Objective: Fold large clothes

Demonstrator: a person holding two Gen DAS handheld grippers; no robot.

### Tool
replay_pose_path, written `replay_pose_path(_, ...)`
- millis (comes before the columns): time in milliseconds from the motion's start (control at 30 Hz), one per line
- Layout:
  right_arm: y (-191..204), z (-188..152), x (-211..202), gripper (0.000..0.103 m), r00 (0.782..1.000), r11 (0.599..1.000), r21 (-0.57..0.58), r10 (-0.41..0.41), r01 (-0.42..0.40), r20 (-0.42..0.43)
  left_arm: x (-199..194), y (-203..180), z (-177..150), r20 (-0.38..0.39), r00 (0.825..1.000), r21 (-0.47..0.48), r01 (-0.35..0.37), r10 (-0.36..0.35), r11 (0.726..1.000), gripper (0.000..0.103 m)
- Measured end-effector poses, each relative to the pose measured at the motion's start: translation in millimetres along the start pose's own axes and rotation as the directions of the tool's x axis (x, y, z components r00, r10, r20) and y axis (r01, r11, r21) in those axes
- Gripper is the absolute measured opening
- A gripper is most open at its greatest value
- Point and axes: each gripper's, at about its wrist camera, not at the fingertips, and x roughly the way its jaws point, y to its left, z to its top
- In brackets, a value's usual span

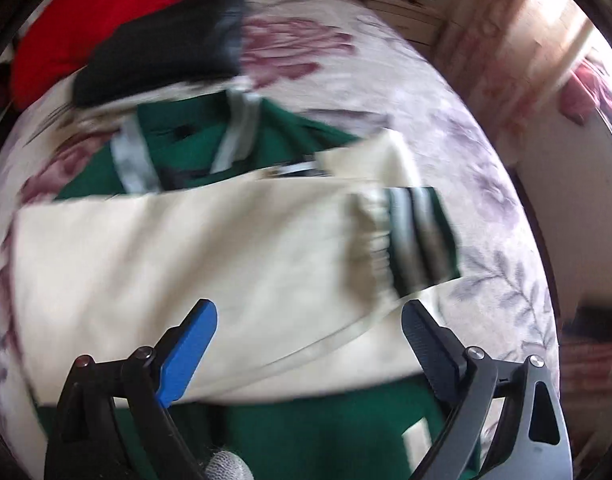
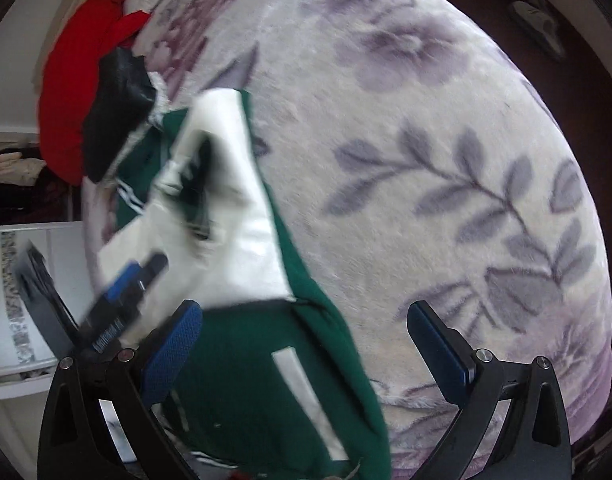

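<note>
A green jacket with cream sleeves (image 1: 186, 264) lies on a floral blanket (image 1: 446, 128). In the left wrist view a cream sleeve is folded across the green body, its green and white striped cuff (image 1: 420, 236) at the right. My left gripper (image 1: 308, 340) is open and empty just above the sleeve. In the right wrist view the jacket (image 2: 266, 360) lies at the lower left, the sleeve (image 2: 242, 216) over it. My right gripper (image 2: 304, 340) is open and empty over the jacket's edge. The left gripper (image 2: 122, 300) shows blurred at the left of the right wrist view.
A folded black garment (image 1: 158, 48) and a red one (image 1: 86, 24) lie at the far end of the blanket. Both also show in the right wrist view, black (image 2: 114, 120) on red (image 2: 66, 92). White furniture (image 2: 18, 300) stands left of the bed.
</note>
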Motion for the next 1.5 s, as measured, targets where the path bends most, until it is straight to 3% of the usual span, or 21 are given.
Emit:
replay_pose_path(133,31.2,41.7,8.1,0.103,0.997,0.997,-0.036,0.073,-0.073,-0.008,-16.8,77.0,-23.2,-0.015,0.986,-0.12,-0.169,0.169,0.978,0.094)
replay_pose_path(200,51.4,65.5,29.3,0.103,0.997,0.994,-0.086,0.065,-0.067,-0.029,-18.0,122.4,-44.4,-0.059,0.961,-0.183,-0.276,0.27,0.943,0.094)
replay_pose_path(300,73.7,91.3,78.1,0.092,0.992,0.992,-0.096,0.075,-0.085,-0.1,-11.9,172.8,-74.0,-0.142,0.932,-0.264,-0.361,0.334,0.895,0.094)
replay_pose_path(333,78.0,96.2,92.7,0.075,0.99,0.992,-0.091,0.071,-0.083,-0.121,-8.3,192.7,-85.3,-0.174,0.916,-0.29,-0.397,0.36,0.871,0.094)
replay_pose_path(367,81.0,99.1,107.9,0.037,0.989,0.994,-0.085,0.06,-0.072,-0.136,-6.1,203.4,-90.5,-0.194,0.907,-0.302,-0.418,0.374,0.857,0.094)
replay_pose_path(400,81.2,100.9,121.7,0.018,0.99,0.997,-0.079,0.016,-0.027,-0.143,-4.7,217.1,-100.3,-0.218,0.893,-0.321,-0.447,0.394,0.835,0.094)
replay_pose_path(433,77.7,101.5,131.0,0.015,0.991,0.998,-0.064,-0.026,0.017,-0.132,-5.7,227.6,-106.0,-0.231,0.887,-0.341,-0.459,0.4,0.821,0.094)
replay_pose_path(500,64.0,104.2,142.4,0.015,0.982,0.992,-0.015,-0.126,0.125,-0.142,-8.7,237.7,-108.8,-0.239,0.886,-0.375,-0.461,0.397,0.804,0.094)
replay_pose_path(600,67.7,107.8,128.3,0.018,0.975,0.987,-0.004,-0.156,0.158,-0.16,-22.3,235.4,-98.6,-0.204,0.883,-0.374,-0.469,0.422,0.8,0.094)
replay_pose_path(700,106.9,115.8,83.3,0.028,0.98,0.981,-0.091,-0.179,0.171,-0.092,-22.0,234.3,-72.7,-0.171,0.879,-0.367,-0.476,0.445,0.799,0.094)
replay_pose_path(767,146.6,130.0,72.4,0.048,0.988,0.982,-0.151,-0.13,0.117,-0.082,-13.0,230.2,-48.5,-0.153,0.881,-0.357,-0.471,0.447,0.807,0.094)
replay_pose_path(800,166.5,137.7,79.2,0.053,0.987,0.978,-0.184,-0.122,0.102,-0.102,-6.8,229.1,-34.8,-0.146,0.88,-0.346,-0.474,0.453,0.81,0.094)
replay_pose_path(867,208.0,155.1,108.3,0.054,0.981,0.965,-0.247,-0.132,0.094,-0.141,16.0,226.9,-0.7,-0.139,0.875,-0.301,-0.484,0.464,0.822,0.094)
replay_pose_path(967,269.6,182.0,180.0,0.053,0.957,0.9,-0.398,-0.254,0.181,-0.14,54.2,227.0,46.4,-0.144,0.862,-0.217,-0.507,0.487,0.834,0.094)
replay_pose_path(1000,284.2,191.0,208.7,0.053,0.943,0.877,-0.426,-0.306,0.223,-0.135,69.3,226.8,60.6,-0.144,0.862,-0.184,-0.506,0.486,0.843,0.094)
replay_pose_path(1100,299.1,203.7,279.9,0.053,0.874,0.815,-0.476,-0.454,0.329,-0.174,103.1,227.9,82.5,-0.155,0.838,-0.088,-0.539,0.523,0.838,0.094)
replay_pose_path(1133,300.5,204.6,293.9,0.053,0.858,0.801,-0.483,-0.484,0.354,-0.175,109.3,228.4,85.6,-0.156,0.832,-0.066,-0.547,0.533,0.835,0.094)
replay_pose_path(1167,303.2,205.1,299.9,0.047,0.858,0.793,-0.484,-0.491,0.37,-0.149,114.9,228.9,88.5,-0.148,0.826,-0.046,-0.555,0.544,0.831,0.094)
replay_pose_path(1233,312.1,207.1,294.7,0.021,0.878,0.795,-0.468,-0.472,0.386,-0.078,121.3,231.6,91.9,-0.139,0.836,-0.038,-0.54,0.531,0.841,0.094)
replay_pose_path(1267,314.2,208.0,292.3,0.017,0.88,0.796,-0.462,-0.47,0.391,-0.066,123.1,233.7,93.0,-0.146,0.839,-0.044,-0.534,0.523,0.844,0.094)
replay_pose_path(1500,324.4,215.8,277.9,0.014,0.898,0.818,-0.392,-0.435,0.422,0.06,129.2,244.3,96.6,-0.163,0.864,-0.082,-0.493,0.477,0.866,0.095)
